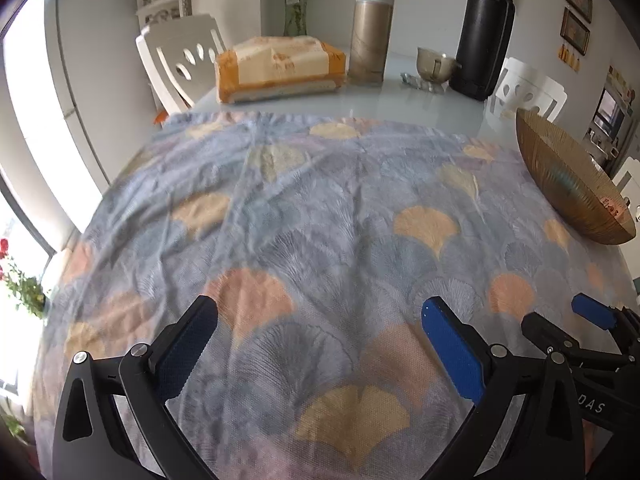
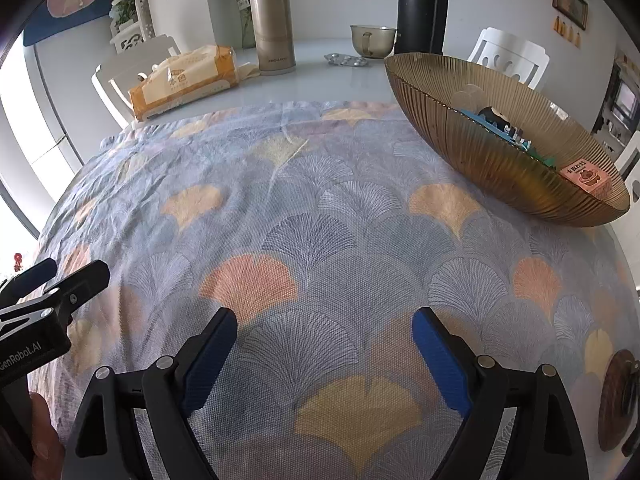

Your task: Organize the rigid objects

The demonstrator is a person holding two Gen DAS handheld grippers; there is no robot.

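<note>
Spread over the near half of a pale glossy table (image 1: 420, 100) is a wrinkled grey-blue cloth with orange and yellow ginkgo-leaf print (image 1: 320, 208); white chairs and a light wall stand behind.

I read the left gripper (image 1: 320, 336) as wide open, blue pads apart, only cloth between them. Right gripper (image 2: 325, 344) likewise spread wide with bare cloth in the gap. Both hover over the cloth side by side; each one's fingers show at the edge of the other's view.

Ahead and to the right of the right gripper sits a ribbed amber glass bowl (image 2: 500, 168) on the cloth's far right corner. Inside it I see a small black-and-white figurine on a teal base (image 2: 494, 118) and a small orange printed packet (image 2: 586, 176), resting against the bowl's inner wall.

Far ahead, on bare table beyond the cloth: an orange-and-cream soft tissue pack (image 1: 278, 68), a tall champagne-coloured metal flask with white lid (image 1: 370, 36), a smoky glass cup (image 1: 434, 65), a silver blister pack (image 2: 346, 60), and a large black bottle (image 1: 484, 36).

At the right gripper's near right, a round dark-brown object (image 2: 618, 400) lies on the cloth; I cannot tell what it is.
</note>
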